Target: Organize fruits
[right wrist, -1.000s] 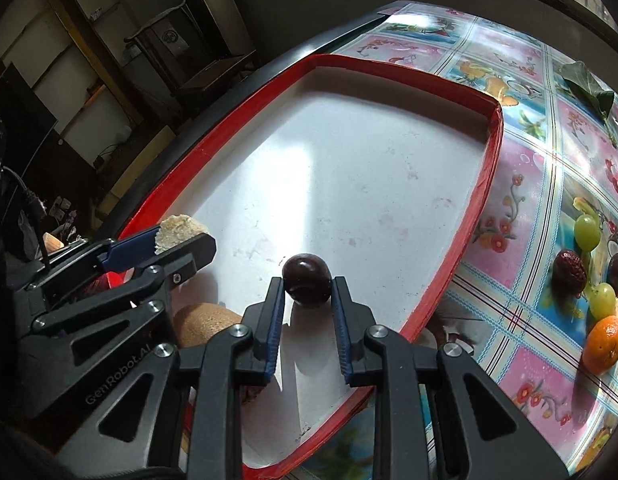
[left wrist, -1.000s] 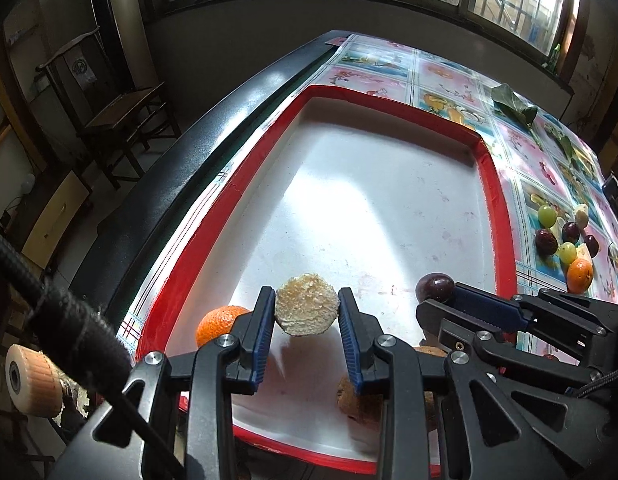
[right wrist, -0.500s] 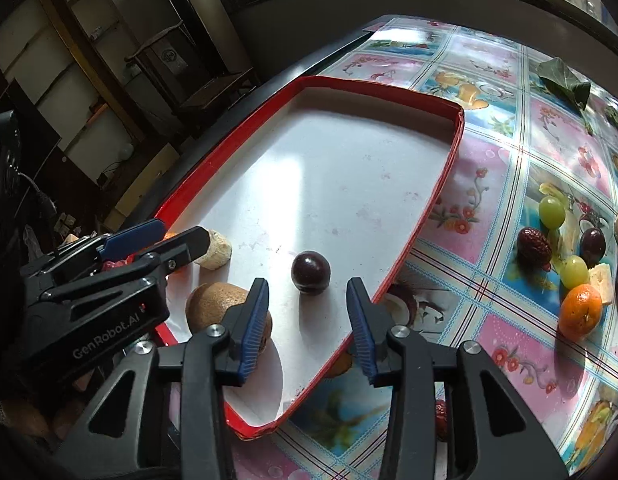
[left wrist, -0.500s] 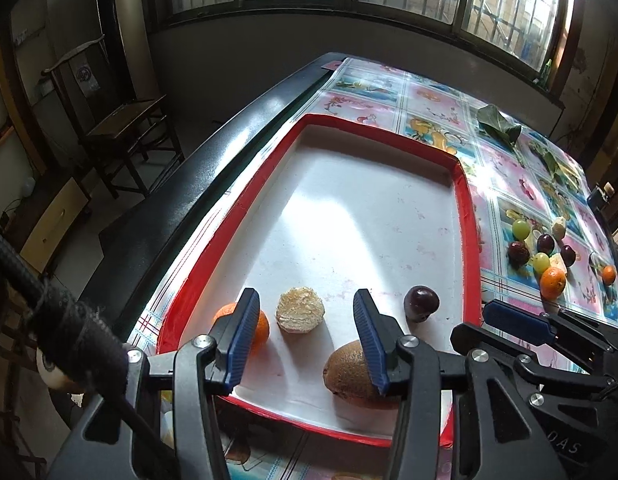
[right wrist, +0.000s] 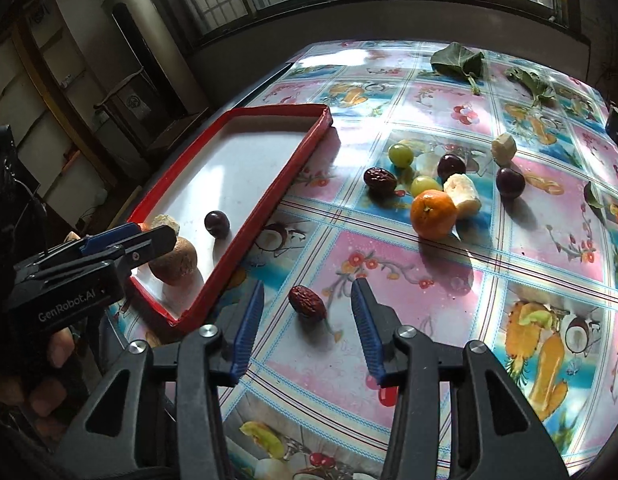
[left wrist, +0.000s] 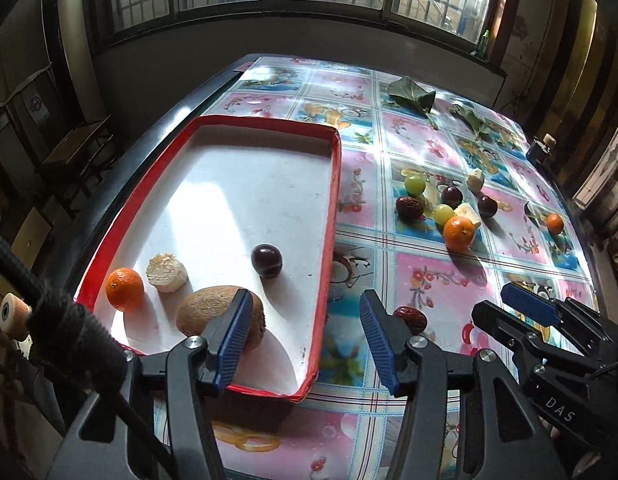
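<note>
Red tray (left wrist: 336, 184), white floor, on the left of the table (left wrist: 437, 292); long axis runs near to far. Contents, all at the near end: mandarin (left wrist: 124, 289), pale cut piece (left wrist: 166, 272), possibly banana, kiwi (left wrist: 213, 312) with its long axis lying left to right, dark plum (left wrist: 266, 261).

Loose on the table: wrinkled red date (right wrist: 307, 303), long axis slanting from far-left to near-right; further fruits in a cluster far right.

Left gripper (left wrist: 303, 344): fingers apart and opening, nothing between them, over the tray's near right corner.

Right gripper (right wrist: 307, 330): fingers apart and opening, either side of the date, not touching it.
</note>
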A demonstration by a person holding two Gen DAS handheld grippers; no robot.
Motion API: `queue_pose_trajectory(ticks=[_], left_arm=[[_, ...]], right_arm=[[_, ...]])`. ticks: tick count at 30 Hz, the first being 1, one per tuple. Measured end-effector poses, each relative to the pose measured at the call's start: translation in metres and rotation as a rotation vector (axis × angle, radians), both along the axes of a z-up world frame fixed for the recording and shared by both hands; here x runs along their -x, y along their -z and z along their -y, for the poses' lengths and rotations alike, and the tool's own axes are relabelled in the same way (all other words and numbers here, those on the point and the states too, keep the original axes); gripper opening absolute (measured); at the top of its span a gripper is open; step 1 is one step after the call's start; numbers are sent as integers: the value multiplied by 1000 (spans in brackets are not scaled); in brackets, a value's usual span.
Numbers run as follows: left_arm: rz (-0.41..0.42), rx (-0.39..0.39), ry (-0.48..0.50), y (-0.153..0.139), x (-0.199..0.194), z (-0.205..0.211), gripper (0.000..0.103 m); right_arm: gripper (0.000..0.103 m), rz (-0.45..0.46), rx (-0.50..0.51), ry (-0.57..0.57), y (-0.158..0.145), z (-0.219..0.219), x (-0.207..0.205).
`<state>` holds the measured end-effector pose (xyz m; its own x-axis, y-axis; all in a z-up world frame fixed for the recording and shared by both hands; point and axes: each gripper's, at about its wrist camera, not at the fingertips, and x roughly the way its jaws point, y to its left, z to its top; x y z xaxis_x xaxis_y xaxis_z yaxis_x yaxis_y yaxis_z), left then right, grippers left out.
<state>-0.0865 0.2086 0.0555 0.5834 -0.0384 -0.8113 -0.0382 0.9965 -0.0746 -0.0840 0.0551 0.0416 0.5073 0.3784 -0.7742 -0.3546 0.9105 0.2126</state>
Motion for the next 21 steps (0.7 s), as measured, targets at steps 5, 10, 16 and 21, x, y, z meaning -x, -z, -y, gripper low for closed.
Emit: queue_pose_trajectory(ticks=[5,10,16,21], left_arm=[[-32,-3,66,9,-4,37,56],[-72,-5,117,15,-1,61,56],[-87,-26,157,14,-3,86,59],[-86,-47,179,11,-5,100,61]], right_arm=[[93,170,91,169,-15,50,23],[103,120,74,311,-11,100,17],[103,125,47,398,-23,135,11],[103,-2,38,450,-6,154,-5]])
